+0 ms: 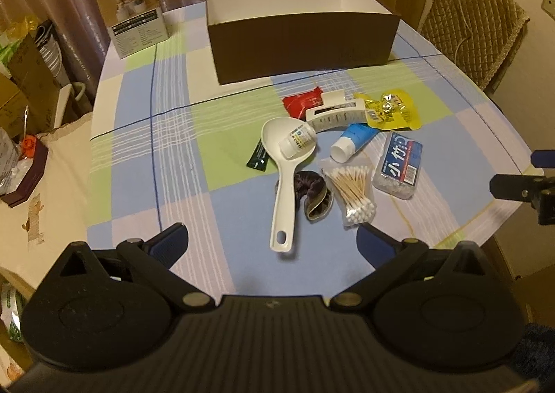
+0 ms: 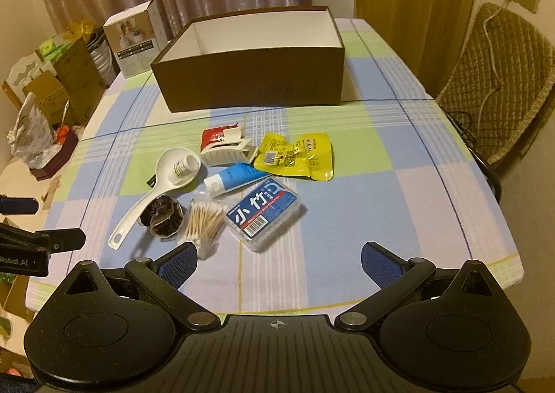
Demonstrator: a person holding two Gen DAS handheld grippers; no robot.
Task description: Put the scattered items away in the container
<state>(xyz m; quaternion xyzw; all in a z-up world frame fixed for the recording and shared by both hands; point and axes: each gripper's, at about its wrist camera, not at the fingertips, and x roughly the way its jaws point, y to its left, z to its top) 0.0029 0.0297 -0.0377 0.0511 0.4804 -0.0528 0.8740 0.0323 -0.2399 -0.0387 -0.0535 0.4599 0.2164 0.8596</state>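
Both tools, left (image 1: 272, 243) and right (image 2: 277, 262), gape empty, just short of the scattered items (image 1: 347, 150).

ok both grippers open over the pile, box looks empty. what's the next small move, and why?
Probably bring the right gripper forward and down onto the clear floss pick box. It lies nearest that gripper, at the pile's edge, with nothing on top. The spoon would be a poorer first pick: a small bottle rests in its bowl. The brown box stands open behind the pile.
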